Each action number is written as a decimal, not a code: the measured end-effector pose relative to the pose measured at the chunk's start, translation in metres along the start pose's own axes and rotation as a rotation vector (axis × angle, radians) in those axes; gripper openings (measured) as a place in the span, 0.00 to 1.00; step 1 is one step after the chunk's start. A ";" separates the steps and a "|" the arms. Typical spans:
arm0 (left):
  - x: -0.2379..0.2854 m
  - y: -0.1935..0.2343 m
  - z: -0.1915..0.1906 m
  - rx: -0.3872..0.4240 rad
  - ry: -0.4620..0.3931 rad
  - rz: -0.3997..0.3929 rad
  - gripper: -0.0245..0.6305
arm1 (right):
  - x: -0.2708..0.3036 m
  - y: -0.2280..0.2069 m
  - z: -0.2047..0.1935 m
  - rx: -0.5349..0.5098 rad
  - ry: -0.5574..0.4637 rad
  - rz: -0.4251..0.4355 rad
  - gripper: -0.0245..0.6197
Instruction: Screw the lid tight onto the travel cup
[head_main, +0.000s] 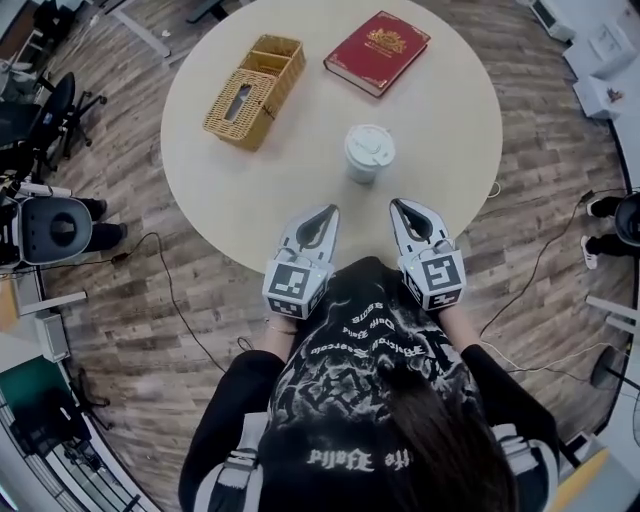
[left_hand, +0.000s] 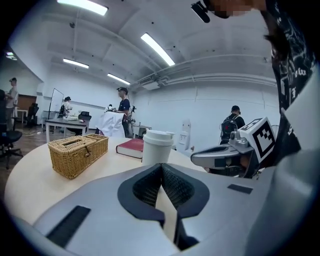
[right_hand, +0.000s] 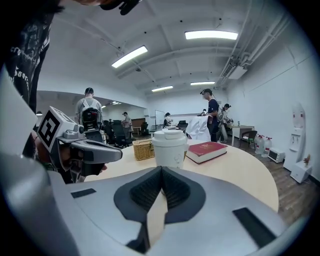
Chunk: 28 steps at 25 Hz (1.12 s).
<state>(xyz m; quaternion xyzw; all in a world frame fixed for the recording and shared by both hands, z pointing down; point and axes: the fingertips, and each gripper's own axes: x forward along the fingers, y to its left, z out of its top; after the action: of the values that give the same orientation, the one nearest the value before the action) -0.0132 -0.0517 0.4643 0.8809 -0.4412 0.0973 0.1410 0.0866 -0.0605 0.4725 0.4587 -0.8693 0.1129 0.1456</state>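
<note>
Though closed — grippers (head_main: 333, 208) (head_main: 396, 202) short of cup (head_main: 369, 152)

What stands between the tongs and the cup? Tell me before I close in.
Nothing visible does. The cup stands on the bare table just ahead of the left tongs and the right tongs, both shut and empty. The basket and book lie beyond the cup, off the path.

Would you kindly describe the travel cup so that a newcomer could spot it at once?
Start at the round pale table. On its near half, closest to the person, stands the travel cup. It is the only white upright cylinder with a lid; the wicker box and the red book lie flat farther back.
</note>
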 end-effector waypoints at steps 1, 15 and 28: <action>0.001 0.000 -0.002 0.014 0.005 -0.001 0.07 | 0.000 0.000 0.000 0.005 0.001 -0.002 0.05; 0.007 0.011 0.000 0.004 0.007 0.016 0.07 | 0.004 -0.008 0.000 0.011 0.018 -0.021 0.05; 0.018 0.004 -0.005 0.024 0.041 -0.018 0.07 | 0.003 -0.017 -0.009 0.001 0.045 -0.032 0.05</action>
<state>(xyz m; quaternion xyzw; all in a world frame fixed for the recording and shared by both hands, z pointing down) -0.0065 -0.0660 0.4746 0.8842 -0.4292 0.1193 0.1404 0.1003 -0.0687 0.4827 0.4700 -0.8582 0.1211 0.1670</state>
